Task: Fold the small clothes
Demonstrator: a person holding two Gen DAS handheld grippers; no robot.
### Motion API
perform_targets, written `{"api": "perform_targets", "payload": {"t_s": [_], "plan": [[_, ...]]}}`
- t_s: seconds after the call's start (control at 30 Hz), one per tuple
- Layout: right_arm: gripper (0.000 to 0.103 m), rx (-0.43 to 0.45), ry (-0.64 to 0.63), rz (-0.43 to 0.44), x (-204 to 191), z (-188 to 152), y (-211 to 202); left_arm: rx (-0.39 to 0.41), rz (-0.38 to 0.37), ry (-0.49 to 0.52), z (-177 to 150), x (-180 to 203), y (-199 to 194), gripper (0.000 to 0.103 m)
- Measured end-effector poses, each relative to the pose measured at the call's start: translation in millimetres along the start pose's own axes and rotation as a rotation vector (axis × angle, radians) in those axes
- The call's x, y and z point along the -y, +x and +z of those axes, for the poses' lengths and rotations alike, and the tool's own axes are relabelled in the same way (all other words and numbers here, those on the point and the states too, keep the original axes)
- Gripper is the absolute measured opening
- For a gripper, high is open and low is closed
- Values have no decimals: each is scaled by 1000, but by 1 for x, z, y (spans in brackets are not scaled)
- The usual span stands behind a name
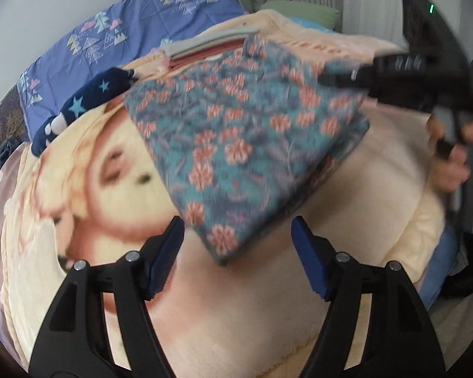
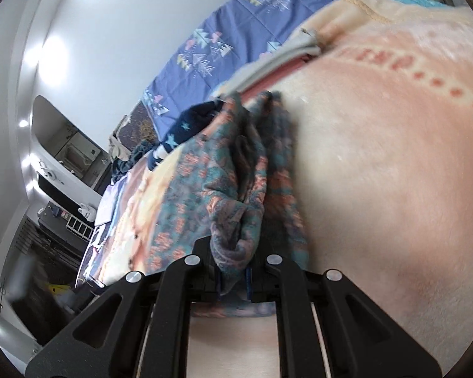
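While our left gripper point(image 1: 238, 258) hangs wide apart with nothing in it, just short of the near corner of the floral garment point(image 1: 246, 138), that garment is lifted off the peach fleece blanket point(image 1: 378, 163). Left of it lies a navy star-print piece point(image 1: 88, 100); behind it sits a stack of folded clothes point(image 1: 205, 47). Our right gripper point(image 2: 235, 278) is clamped tight on a bunched edge of the floral cloth.
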State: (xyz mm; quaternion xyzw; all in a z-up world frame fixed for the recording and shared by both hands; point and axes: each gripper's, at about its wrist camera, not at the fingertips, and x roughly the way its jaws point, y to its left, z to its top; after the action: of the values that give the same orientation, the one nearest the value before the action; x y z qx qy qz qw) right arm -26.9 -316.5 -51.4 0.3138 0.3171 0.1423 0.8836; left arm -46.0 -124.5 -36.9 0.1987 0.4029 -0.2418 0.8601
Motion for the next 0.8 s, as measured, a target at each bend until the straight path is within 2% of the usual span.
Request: {"api": "perform_targets", "payload": {"t_s": [0.07,0.17,0.23,0.3,0.4,0.43,0.53,0.6,0.67,0.73,0.8], "plan": [[10,19,-13,12,-9,4,-4,9,63,-50,-3,-4,7,70],[10,34,-19,6,-14,8,-7,47,32,-153,1,-15,7,68],[10,34,-11,-10,-11,8,-7,69,64,-149,0,-14,4,68],[10,15,5,-43,-4,4,-7,74,142,-113,-4,-13,4,67],[10,-40,36,-126,16,-8,-2,23,192,-106,-18,-23,11,67],[10,-62,58,-149,27,-15,0,12,182,-118,-24,-26,13,67],[9,-86,67,-148,38,-24,-3,2,140,-145,-33,-32,8,66],[14,-76,35,-181,33,-21,-14,-12,82,-146,-33,-35,2,59],[18,0,-42,-238,17,-13,-32,-7,-9,-159,-32,-37,-12,40],[18,68,-159,-205,-8,-6,-43,48,-92,-174,-24,-39,-29,24],[18,63,-245,-135,-26,-3,-36,107,-122,-174,-13,-36,-36,21]]}}
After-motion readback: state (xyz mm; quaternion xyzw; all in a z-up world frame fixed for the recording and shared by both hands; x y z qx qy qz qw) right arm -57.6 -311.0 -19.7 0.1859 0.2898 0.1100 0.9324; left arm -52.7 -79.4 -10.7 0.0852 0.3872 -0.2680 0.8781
